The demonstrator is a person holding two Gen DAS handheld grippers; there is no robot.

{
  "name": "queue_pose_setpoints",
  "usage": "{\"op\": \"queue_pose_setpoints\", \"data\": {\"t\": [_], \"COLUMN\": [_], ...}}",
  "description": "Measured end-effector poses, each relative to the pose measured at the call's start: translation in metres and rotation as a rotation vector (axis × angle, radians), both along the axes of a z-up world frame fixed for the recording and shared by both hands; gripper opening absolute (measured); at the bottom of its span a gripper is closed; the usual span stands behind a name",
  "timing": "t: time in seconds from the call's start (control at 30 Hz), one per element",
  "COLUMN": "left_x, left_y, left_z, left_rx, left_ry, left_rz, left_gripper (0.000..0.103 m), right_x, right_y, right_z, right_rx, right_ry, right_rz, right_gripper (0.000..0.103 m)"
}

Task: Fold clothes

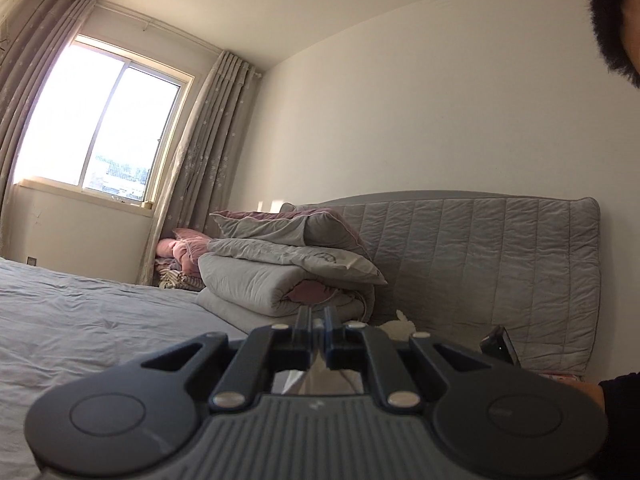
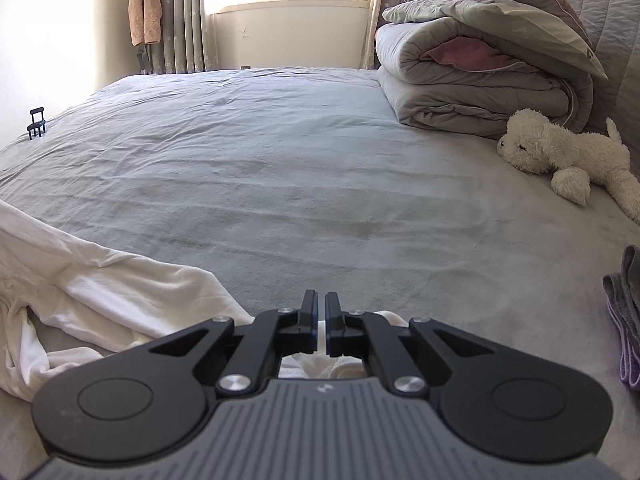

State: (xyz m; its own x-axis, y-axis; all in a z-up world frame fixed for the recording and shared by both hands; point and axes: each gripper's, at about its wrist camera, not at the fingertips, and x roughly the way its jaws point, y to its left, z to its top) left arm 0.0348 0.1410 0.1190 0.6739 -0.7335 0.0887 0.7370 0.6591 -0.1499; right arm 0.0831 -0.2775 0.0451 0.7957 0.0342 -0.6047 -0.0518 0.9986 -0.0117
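A white garment [image 2: 100,292] lies crumpled on the grey bed sheet [image 2: 280,168] at the lower left of the right wrist view and runs under my right gripper [image 2: 322,310]. That gripper's fingers stand almost together, with white fabric showing just behind and below them. In the left wrist view my left gripper [image 1: 318,320] is raised and level, pointing at the headboard. It is shut on a peak of white cloth [image 1: 316,376] pinched between its fingers. The rest of the garment is hidden under the gripper body there.
Folded grey and pink duvets [image 2: 472,68] are stacked at the head of the bed, with a white plush toy [image 2: 560,156] beside them. A grey and purple folded cloth [image 2: 626,312] lies at the right edge. A person's head [image 1: 616,20] is at the upper right. A dark device [image 1: 500,344] leans on the quilted headboard [image 1: 500,272].
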Motion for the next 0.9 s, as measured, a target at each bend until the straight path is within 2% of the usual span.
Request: {"op": "queue_pose_setpoints", "data": {"t": [0.13, 0.2, 0.33, 0.57, 0.6, 0.63, 0.7, 0.9], "left_x": [0.001, 0.001, 0.002, 0.002, 0.003, 0.004, 0.005, 0.006], "left_y": [0.003, 0.006, 0.007, 0.008, 0.008, 0.008, 0.008, 0.006], "left_z": [-0.002, -0.003, -0.006, -0.011, -0.011, -0.012, -0.013, -0.012], "left_rx": [-0.017, -0.029, -0.037, -0.050, -0.047, -0.044, -0.039, 0.013], "left_ry": [0.008, 0.014, 0.025, 0.045, 0.050, 0.054, 0.059, 0.059], "left_rz": [-0.048, -0.068, -0.106, -0.168, -0.167, -0.164, -0.155, -0.092], "left_gripper": [0.006, 0.006, 0.006, 0.006, 0.006, 0.006, 0.006, 0.006], "right_x": [0.004, 0.007, 0.011, 0.016, 0.018, 0.019, 0.021, 0.017], "right_y": [-0.006, -0.008, -0.009, -0.009, -0.009, -0.008, -0.005, 0.015], "right_z": [-0.004, -0.006, -0.012, -0.018, -0.019, -0.020, -0.022, -0.027], "right_rx": [0.020, 0.037, 0.047, 0.072, 0.076, 0.083, 0.091, 0.003], "right_ry": [0.020, 0.031, 0.056, 0.077, 0.078, 0.080, 0.082, 0.070], "right_rz": [-0.011, -0.010, 0.000, 0.019, 0.023, 0.027, 0.036, 0.126], "right_gripper": [0.004, 0.010, 0.014, 0.017, 0.023, 0.037, 0.047, 0.046]}}
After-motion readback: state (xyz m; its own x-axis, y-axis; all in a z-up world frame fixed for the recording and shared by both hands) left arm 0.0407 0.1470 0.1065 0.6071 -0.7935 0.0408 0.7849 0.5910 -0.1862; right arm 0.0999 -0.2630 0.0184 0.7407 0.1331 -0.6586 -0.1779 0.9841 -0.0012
